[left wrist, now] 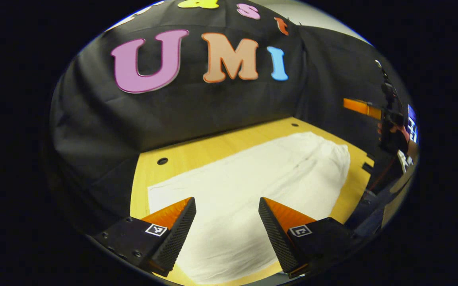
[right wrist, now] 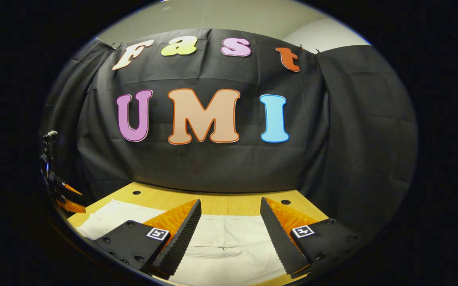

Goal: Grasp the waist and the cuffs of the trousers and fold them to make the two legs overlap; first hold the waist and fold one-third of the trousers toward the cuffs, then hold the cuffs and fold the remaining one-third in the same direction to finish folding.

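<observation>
White cloth, the trousers (left wrist: pixel 249 186), lies spread flat on the wooden desk (left wrist: pixel 197 153), taking up most of its top. In the left gripper view the trousers run from the near left toward the far right, where the cloth ends in a rounded, slightly puckered edge. A faint seam line runs along the length. Bare wood shows as a strip along the far side, with two dark holes in it, one at the left and one farther right.

Left tongs (left wrist: pixel 227 216): spread wide, nothing between the fingers. They hang over the near part of the trousers; contact with the cloth cannot be told. Each finger carries a small square marker on its base.

At the right edge of the same view the other gripper shows farther off, held by a hand (left wrist: pixel 394 135) above the far-right end of the desk, apart from the cloth.

In the right gripper view the trousers (right wrist: pixel 229 246) lie across the desk (right wrist: pixel 213 200) below the camera, reaching off to the left. A horizontal crease or band crosses the cloth between the fingers.

Right tongs (right wrist: pixel 230 222): spread wide, holding nothing, over the trousers near the desk's far strip of bare wood. Two dark holes show in that strip. The left gripper appears small at the far left edge, beside the cloth's end.
</observation>
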